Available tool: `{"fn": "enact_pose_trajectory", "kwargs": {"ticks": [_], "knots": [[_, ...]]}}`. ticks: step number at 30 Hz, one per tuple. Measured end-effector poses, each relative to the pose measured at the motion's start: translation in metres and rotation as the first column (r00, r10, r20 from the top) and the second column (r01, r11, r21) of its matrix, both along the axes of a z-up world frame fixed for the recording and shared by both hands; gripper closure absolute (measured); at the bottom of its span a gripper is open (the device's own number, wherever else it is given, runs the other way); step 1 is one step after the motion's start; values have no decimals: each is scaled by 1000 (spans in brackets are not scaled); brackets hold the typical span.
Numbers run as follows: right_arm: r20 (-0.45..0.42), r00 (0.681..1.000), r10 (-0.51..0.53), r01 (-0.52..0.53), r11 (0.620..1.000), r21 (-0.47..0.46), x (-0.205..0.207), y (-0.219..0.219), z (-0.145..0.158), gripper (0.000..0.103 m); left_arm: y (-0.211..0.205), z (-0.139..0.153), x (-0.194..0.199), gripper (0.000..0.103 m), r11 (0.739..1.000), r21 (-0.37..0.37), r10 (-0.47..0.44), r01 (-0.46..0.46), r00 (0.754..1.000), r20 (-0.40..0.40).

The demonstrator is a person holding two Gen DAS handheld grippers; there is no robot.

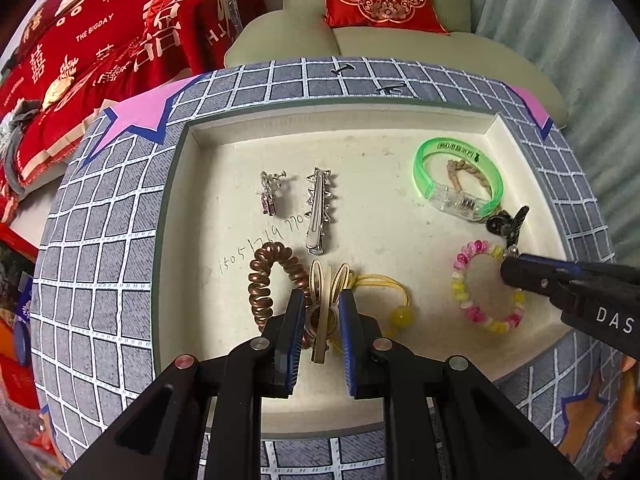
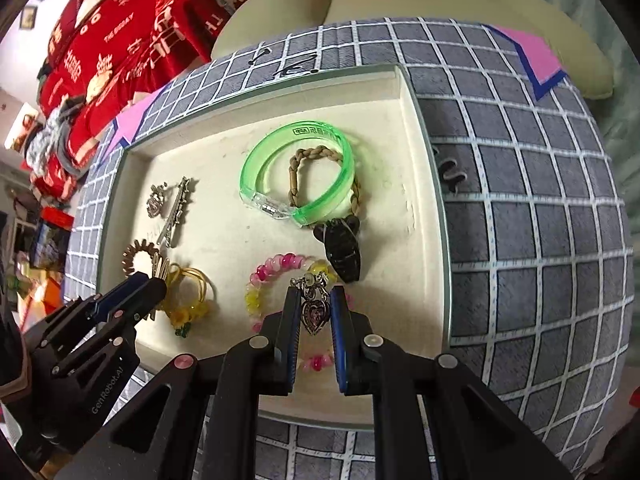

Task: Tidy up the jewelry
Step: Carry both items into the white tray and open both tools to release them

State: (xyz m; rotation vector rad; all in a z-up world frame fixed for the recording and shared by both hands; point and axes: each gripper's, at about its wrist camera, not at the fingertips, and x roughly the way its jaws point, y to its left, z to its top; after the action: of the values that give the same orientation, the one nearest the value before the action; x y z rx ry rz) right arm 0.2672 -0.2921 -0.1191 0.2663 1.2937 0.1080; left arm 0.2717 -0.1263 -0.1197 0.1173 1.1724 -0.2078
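A cream tray (image 1: 224, 184) holds the jewelry. My left gripper (image 1: 320, 304) is open around a beige bow hair clip (image 1: 322, 300), between a brown spiral hair tie (image 1: 264, 280) and a yellow cord with a bead (image 1: 394, 312). A silver earring (image 1: 269, 196) and a silver star clip (image 1: 319, 210) lie further back. My right gripper (image 2: 315, 300) is shut on a silver heart earring (image 2: 315, 312), held over a pink and yellow bead bracelet (image 2: 276, 268). A green bangle (image 2: 296, 172), a braided cord (image 2: 316, 156) and a black pendant (image 2: 342, 252) lie beyond.
The tray sits on a grey grid-patterned cloth (image 1: 100, 260) with pink star patches (image 1: 136, 116). Red cushions and bedding (image 1: 100, 40) lie behind on a pale sofa (image 1: 280, 36). Two small dark clips (image 1: 340, 69) rest on the cloth behind the tray.
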Motion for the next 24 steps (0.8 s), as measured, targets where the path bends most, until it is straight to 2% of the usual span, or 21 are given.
{"fn": "enact_pose_trajectory", "kwargs": {"ticks": [8, 13, 22, 24], "knots": [[-9, 1000, 4, -4, 1000, 11, 0, 0, 0, 86, -6, 0, -1, 75, 999, 40, -15, 14, 1000, 9], [-11, 1000, -8, 8, 999, 33, -3, -2, 0, 66, -6, 0, -2, 75, 999, 48, -8, 8, 1000, 5], [23, 999, -39, 37, 996, 82, -11, -10, 17, 43, -3, 11, -8, 75, 998, 62, -8, 6, 999, 35], [27, 999, -45, 43, 995, 88, -12, -11, 21, 40, -3, 14, -10, 75, 998, 63, -12, 9, 999, 40]]}}
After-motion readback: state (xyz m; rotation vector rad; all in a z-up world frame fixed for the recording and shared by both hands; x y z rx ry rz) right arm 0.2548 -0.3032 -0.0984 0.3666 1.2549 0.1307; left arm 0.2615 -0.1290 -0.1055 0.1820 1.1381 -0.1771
